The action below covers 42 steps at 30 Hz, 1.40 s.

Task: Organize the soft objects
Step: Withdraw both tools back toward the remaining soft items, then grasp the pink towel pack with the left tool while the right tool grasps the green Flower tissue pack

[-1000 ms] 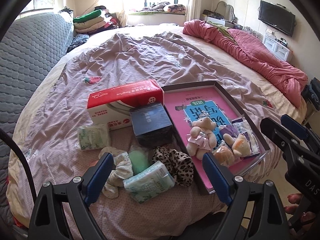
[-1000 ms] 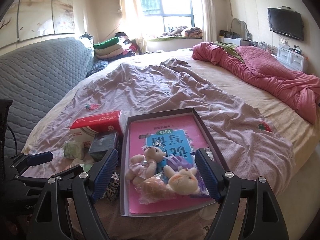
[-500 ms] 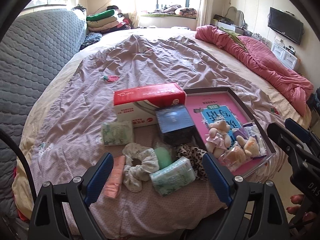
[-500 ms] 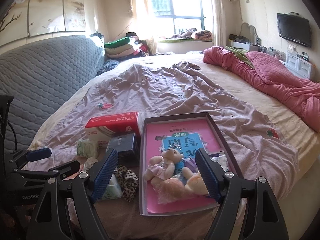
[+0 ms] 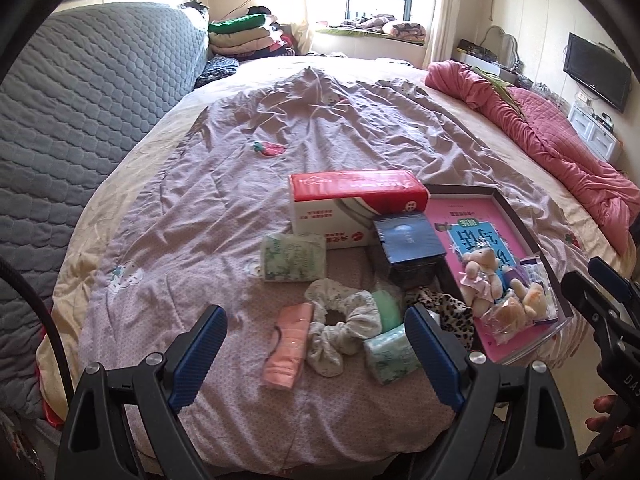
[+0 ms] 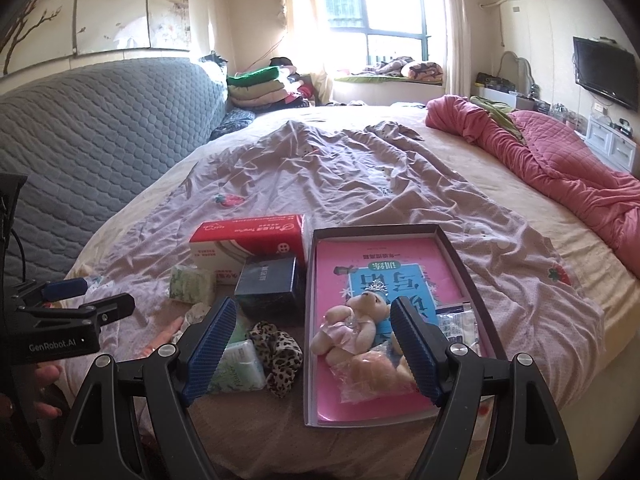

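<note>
Compared with the earlier left wrist view, the camera has drawn back and swung left, bringing 1 pink packet (image 5: 289, 346) into sight at the near left of the cluster. Left gripper (image 5: 316, 356): jaws spread wide, holding nothing, above the near edge of the lilac sheet (image 5: 224, 184). Right gripper (image 6: 310, 350): jaws likewise spread and empty, in front of the tray.

Soft items loose on the sheet: 1 white scrunchie (image 5: 340, 326) touching the pink packet; 1 leopard scrunchie (image 6: 276, 350); 2 tissue packs, 1 far (image 5: 293, 258) and 1 near (image 5: 390, 354); 1 green round item (image 5: 387, 308), partly hidden.

Boxes: 1 red-and-white tissue box (image 5: 356, 204) with 1 dark blue box (image 5: 408, 244) just in front of it.

The shallow tray (image 6: 460, 258) lies to the right of the boxes and holds 1 pink book (image 6: 380, 264), 1 bear in a pink dress (image 6: 352, 330), further bagged plush toys (image 5: 516, 308), number unclear, and 1 small sachet (image 6: 456, 324).
</note>
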Each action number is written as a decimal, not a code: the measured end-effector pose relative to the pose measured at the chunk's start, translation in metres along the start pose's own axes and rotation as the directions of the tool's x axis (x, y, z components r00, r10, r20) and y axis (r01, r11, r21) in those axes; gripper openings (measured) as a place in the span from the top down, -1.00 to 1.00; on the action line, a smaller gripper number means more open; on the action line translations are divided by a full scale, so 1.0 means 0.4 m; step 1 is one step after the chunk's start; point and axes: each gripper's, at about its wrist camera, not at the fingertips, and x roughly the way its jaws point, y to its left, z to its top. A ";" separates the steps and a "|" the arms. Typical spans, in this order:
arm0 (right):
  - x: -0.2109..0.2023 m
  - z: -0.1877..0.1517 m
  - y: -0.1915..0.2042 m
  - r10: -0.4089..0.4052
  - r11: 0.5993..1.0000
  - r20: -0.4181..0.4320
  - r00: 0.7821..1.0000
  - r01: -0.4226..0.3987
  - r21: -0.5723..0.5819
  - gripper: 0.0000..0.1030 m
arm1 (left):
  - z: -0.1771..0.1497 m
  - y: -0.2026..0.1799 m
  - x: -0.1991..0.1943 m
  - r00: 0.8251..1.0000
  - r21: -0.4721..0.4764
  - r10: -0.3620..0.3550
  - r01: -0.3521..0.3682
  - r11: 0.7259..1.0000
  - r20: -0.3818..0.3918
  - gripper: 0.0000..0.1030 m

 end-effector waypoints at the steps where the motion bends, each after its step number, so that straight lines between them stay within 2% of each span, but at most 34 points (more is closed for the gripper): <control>1: 0.001 -0.001 0.003 0.003 1.000 -0.002 1.000 -0.003 -0.002 -0.57 | -0.002 0.008 0.001 1.000 -0.004 0.004 -0.004 1.000 -0.002 -0.75; 9: 0.024 -0.015 0.045 0.041 0.998 -0.031 0.999 -0.043 -0.042 -0.57 | -0.034 0.062 0.026 0.999 -0.023 0.029 -0.029 0.999 -0.037 -0.75; 15: 0.052 -0.035 0.086 0.085 0.991 -0.073 0.994 -0.092 -0.102 -0.57 | -0.065 0.081 0.058 0.996 -0.022 0.020 -0.022 1.000 -0.082 -0.75; 20: 0.091 -0.059 0.124 0.107 0.977 -0.140 0.984 -0.130 -0.171 -0.57 | -0.086 0.105 0.099 0.991 -0.058 -0.018 0.011 0.998 -0.134 -0.75; 25: 0.126 -0.084 0.151 0.117 0.964 -0.197 0.974 -0.159 -0.214 -0.57 | -0.100 0.120 0.136 0.986 -0.061 -0.014 0.004 0.998 -0.167 -0.75; 32: 0.182 -0.113 0.166 0.122 0.965 -0.256 0.959 -0.175 -0.194 -0.57 | -0.123 0.141 0.192 0.976 -0.083 -0.020 0.002 0.997 -0.217 -0.75; 42: 0.271 -0.146 0.219 0.112 0.958 -0.312 0.944 -0.186 -0.219 -0.57 | -0.131 0.159 0.241 0.971 -0.111 -0.049 0.024 0.994 -0.236 -0.75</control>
